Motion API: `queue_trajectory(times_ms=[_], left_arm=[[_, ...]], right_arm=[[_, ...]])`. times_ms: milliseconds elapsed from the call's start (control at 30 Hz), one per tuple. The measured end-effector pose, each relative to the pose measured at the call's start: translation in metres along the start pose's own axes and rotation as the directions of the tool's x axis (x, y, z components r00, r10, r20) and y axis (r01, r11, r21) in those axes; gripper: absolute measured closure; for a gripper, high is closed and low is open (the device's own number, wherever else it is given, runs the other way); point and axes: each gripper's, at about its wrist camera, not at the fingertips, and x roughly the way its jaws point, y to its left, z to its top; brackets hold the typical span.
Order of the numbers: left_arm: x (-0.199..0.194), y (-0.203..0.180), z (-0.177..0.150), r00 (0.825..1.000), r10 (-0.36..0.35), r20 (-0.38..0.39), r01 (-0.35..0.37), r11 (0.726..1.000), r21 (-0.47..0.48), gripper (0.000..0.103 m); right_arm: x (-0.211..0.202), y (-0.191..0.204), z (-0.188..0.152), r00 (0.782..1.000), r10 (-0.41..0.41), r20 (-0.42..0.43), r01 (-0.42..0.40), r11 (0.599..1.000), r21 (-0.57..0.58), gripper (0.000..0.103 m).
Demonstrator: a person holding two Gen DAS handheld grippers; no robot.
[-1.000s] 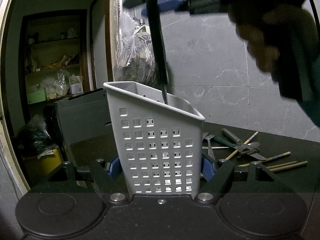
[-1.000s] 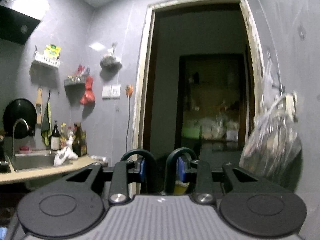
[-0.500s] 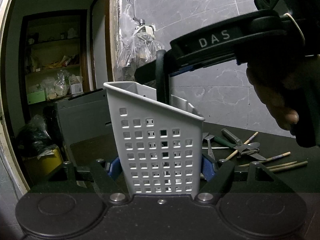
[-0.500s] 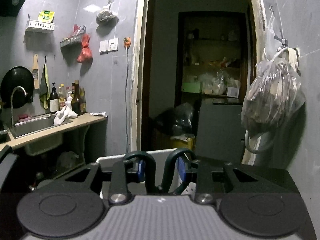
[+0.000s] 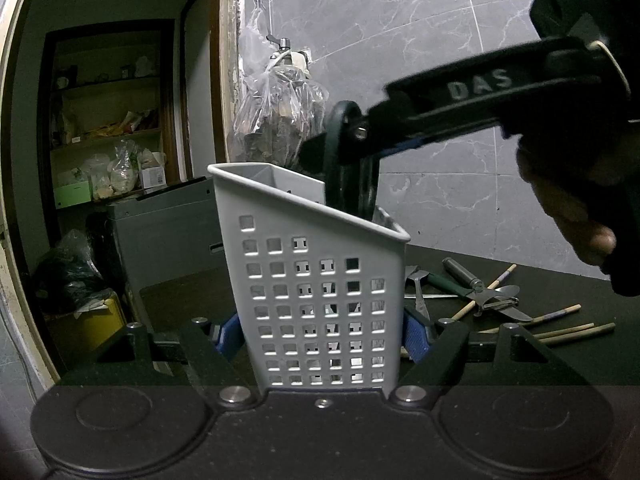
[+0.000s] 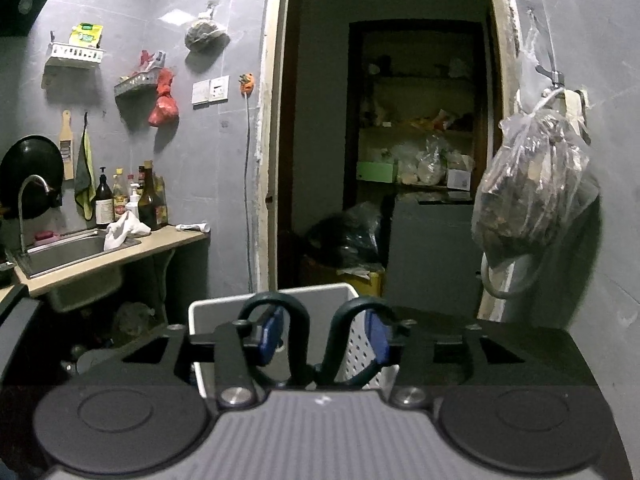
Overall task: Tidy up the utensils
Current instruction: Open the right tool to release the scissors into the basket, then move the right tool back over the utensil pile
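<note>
The left gripper (image 5: 322, 328) clamps 1 white perforated plastic caddy (image 5: 320, 300) on the black countertop (image 5: 540, 360). Above it, the right gripper (image 6: 320, 340) spans the 2 dark green loop handles of scissors (image 6: 316, 332) standing blades-down inside. Beyond lie 4 wooden chopsticks (image 5: 560, 330) among loose metal utensils (image 5: 480, 292).

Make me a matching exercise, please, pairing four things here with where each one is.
Things:
1. caddy
2. scissors
3. chopsticks
4. bag

Places:
A. lying on the table
B. hanging on the wall
C. in the right gripper
D. in the left gripper

Pairs: 1-D, 2-C, 3-A, 4-B
</note>
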Motion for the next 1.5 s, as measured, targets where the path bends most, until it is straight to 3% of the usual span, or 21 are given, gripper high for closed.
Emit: queue_trajectory(times_ms=[200, 233, 300, 400, 633, 867, 1167, 1400, 1500], left_arm=[[0.000, 0.000, 0.000, 1.000, 0.000, 0.000, 0.000, 1.000, -0.002, 0.025], [0.001, 0.000, 0.001, 1.000, 0.000, 0.001, 0.000, 1.000, -0.001, 0.025], [0.001, 0.000, 0.001, 1.000, 0.000, 0.001, 0.000, 1.000, -0.002, 0.025], [0.002, 0.000, 0.001, 1.000, -0.003, -0.001, 0.003, 1.000, -0.005, 0.026], [0.001, 0.000, 0.000, 1.000, -0.003, -0.001, 0.003, 1.000, -0.006, 0.026], [0.002, 0.000, 0.000, 1.000, -0.003, -0.001, 0.003, 1.000, -0.005, 0.026], [0.004, -0.002, 0.000, 1.000, -0.003, -0.005, 0.003, 1.000, -0.002, 0.026], [0.006, -0.004, -0.002, 1.000, -0.005, -0.006, 0.005, 1.000, -0.006, 0.026], [0.007, -0.005, -0.003, 1.000, -0.006, -0.006, 0.006, 1.000, -0.006, 0.026]], right_arm=[[-0.013, -0.002, -0.007, 1.000, 0.002, -0.023, -0.001, 1.000, 0.014, 0.039], [-0.016, -0.002, -0.009, 1.000, -0.005, -0.026, 0.005, 1.000, 0.015, 0.036], [-0.026, -0.001, -0.015, 1.000, -0.017, -0.018, 0.017, 1.000, 0.016, 0.014], [-0.042, 0.000, -0.022, 1.000, -0.020, -0.019, 0.020, 1.000, 0.020, 0.011], [-0.076, -0.006, -0.041, 0.992, -0.126, -0.002, 0.125, 0.989, 0.077, 0.001], [-0.100, -0.016, -0.073, 0.963, -0.262, -0.058, 0.268, 0.951, 0.151, 0.000], [-0.099, -0.056, -0.120, 0.883, -0.377, -0.279, 0.457, 0.826, 0.331, 0.000], [-0.069, -0.090, -0.121, 0.794, -0.458, -0.401, 0.585, 0.755, 0.297, 0.000], [-0.051, -0.098, -0.121, 0.741, -0.485, -0.464, 0.638, 0.723, 0.264, 0.000]])
